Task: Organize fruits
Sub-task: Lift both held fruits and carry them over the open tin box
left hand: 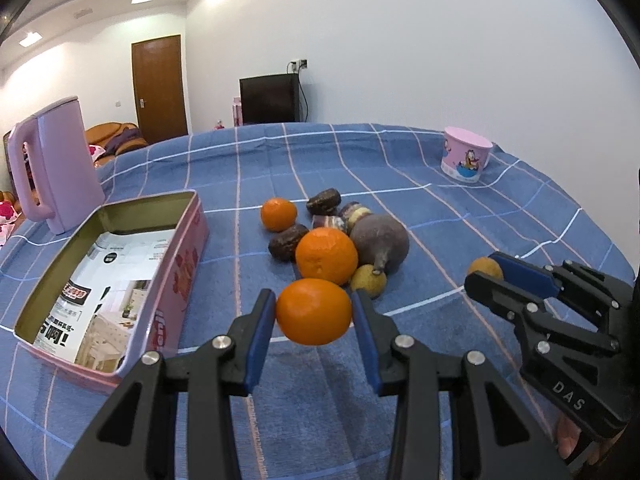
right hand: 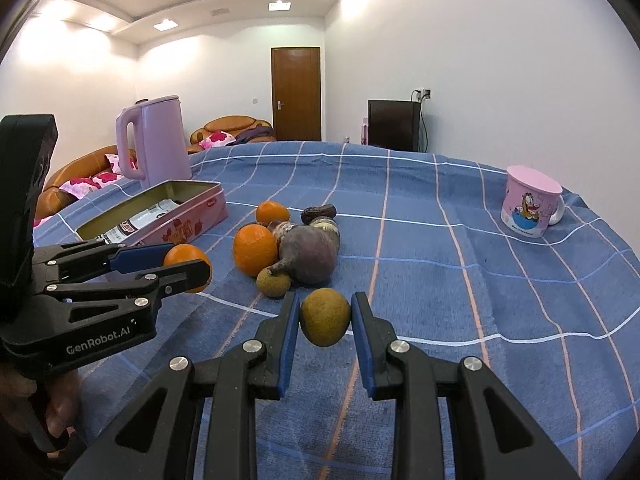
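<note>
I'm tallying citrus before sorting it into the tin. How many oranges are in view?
3. One orange is clamped in the left gripper; a second sits at the pile's near edge; a third lies at its far left. The pile might hide more.

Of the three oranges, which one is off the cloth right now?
The nearest orange, clamped between the pads of the left claw and lifted above the blue cloth. The other two oranges rest on the cloth in the fruit pile.
</note>
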The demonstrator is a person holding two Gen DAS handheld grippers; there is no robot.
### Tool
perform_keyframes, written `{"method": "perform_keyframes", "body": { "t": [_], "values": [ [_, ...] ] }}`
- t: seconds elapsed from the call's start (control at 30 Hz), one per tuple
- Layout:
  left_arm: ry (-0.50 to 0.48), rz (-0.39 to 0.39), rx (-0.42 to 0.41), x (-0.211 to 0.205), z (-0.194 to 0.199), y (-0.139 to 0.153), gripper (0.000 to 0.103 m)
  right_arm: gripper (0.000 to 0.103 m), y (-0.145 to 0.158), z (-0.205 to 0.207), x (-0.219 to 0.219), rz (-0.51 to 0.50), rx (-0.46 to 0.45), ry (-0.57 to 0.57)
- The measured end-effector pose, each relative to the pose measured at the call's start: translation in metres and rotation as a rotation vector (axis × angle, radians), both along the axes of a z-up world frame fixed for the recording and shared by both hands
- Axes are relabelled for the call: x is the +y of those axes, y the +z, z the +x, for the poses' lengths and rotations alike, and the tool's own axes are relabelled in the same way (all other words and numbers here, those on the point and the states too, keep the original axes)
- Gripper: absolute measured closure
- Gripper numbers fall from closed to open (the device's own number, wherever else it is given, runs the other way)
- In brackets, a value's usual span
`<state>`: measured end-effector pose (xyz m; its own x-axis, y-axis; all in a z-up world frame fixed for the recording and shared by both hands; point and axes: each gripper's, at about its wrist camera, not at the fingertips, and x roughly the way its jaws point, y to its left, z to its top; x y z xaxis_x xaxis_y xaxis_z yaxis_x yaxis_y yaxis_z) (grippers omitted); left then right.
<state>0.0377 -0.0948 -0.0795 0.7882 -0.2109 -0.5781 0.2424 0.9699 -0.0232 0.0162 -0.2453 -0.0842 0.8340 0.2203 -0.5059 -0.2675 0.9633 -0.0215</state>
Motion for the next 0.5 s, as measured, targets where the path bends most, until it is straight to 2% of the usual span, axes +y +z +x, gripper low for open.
{"method": "perform_keyframes", "body": {
  "t": [0.5],
  "values": [
    [0.015,0.016,-0.079,-0.0022,-0.01,0.0047,0.062,0.075,0.0028,-0.0082,0.0003,-0.002,-0.057,0.004]
  ]
}}
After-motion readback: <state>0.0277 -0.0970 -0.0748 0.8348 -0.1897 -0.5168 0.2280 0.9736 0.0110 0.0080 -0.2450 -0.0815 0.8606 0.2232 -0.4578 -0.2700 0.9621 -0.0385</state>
